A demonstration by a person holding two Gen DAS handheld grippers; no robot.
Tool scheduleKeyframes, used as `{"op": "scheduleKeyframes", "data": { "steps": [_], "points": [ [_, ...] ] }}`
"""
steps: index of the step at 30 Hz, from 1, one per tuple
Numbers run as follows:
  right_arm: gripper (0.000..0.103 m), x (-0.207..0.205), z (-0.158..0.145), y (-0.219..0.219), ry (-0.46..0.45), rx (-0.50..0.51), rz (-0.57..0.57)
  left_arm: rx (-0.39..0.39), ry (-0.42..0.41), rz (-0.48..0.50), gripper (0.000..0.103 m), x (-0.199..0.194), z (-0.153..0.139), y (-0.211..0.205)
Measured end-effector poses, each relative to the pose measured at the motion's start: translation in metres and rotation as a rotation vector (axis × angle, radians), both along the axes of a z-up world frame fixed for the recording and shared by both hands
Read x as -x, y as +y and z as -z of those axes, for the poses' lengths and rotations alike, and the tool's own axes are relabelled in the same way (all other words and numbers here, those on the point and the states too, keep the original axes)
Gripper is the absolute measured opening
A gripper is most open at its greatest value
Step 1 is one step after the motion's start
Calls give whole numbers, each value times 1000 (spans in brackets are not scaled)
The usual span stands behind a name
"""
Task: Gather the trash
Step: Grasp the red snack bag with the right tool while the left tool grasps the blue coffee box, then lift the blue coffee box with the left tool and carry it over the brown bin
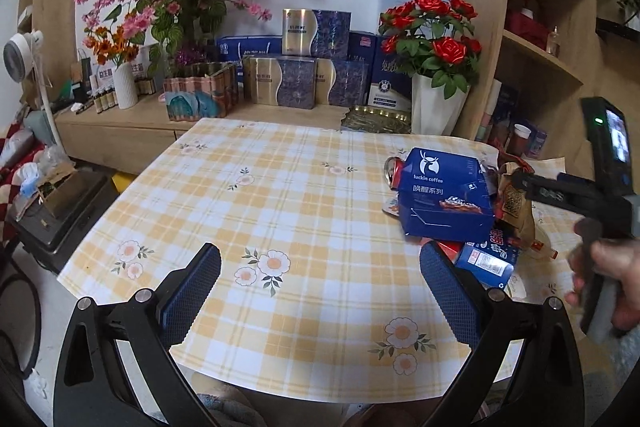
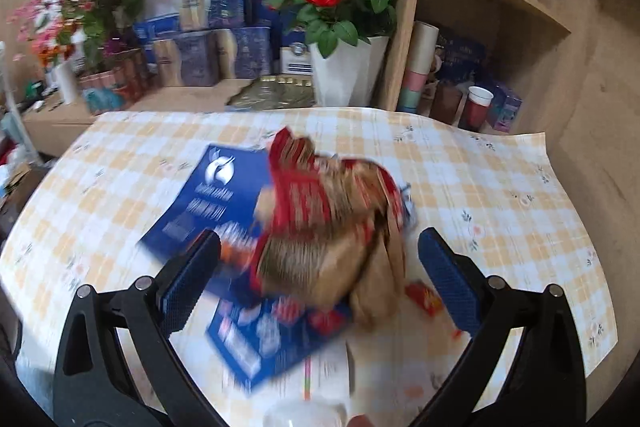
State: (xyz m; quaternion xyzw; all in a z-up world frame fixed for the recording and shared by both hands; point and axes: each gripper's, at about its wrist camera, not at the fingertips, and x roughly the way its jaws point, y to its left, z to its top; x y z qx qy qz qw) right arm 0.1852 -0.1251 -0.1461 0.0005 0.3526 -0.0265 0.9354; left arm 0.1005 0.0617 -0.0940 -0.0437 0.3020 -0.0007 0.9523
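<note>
A table (image 1: 280,195) with a yellow checked cloth stands before wooden shelving. The trash pile, topped by a crumpled brown-and-red paper bag (image 2: 332,227) beside a blue coffee box (image 1: 444,195), lies toward the right side. The right gripper (image 2: 320,267), jaws spread, faces it directly ahead and is nearer; the left gripper (image 1: 320,287), also spread, faces bare cloth left of the pile.
</note>
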Motion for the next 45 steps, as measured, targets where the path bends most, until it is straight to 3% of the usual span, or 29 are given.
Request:
{"op": "scheduleKeyframes", "data": {
  "steps": [4, 8, 10, 11, 14, 17, 21, 26, 29, 31, 39, 41, 45],
  "points": [
    [97, -50, 25, 4, 91, 85, 104, 45, 37, 7, 97, -10, 12, 4],
    [95, -65, 45, -7, 176, 72, 126, 71, 59, 24, 97, -15, 18, 5],
    [72, -60, 45, -15, 169, 9, 97, 138, 83, 42, 97, -21, 21, 9],
    [65, -54, 42, -19, 150, 0, 89, 168, 94, 44, 97, -24, 23, 9],
    [62, -36, 30, -27, 80, -52, 58, 291, 139, 62, 89, -38, 32, 10],
    [62, -11, 12, -32, -23, -35, 43, 381, 169, 85, 85, -50, 39, 6],
    [62, 20, -9, -43, -134, -43, 39, 589, 247, 102, 83, -79, 55, -2],
    [62, 39, -10, -59, -143, -99, 48, 895, 350, 51, 81, -122, 89, -16],
    [62, 50, -8, -67, -139, -126, 66, 995, 380, 21, 79, -141, 104, -28],
    [62, 57, -6, -74, -143, -140, 79, 1061, 402, 7, 72, -151, 116, -37],
    [62, 74, -1, -88, -143, -164, 101, 1155, 424, -90, 67, -171, 144, -46],
    [62, 77, 0, -90, -141, -169, 103, 1160, 427, -110, 51, -173, 148, -46],
    [62, 82, 5, -93, -130, -185, 105, 1131, 435, -123, 44, -173, 147, -45]
  ]
}}
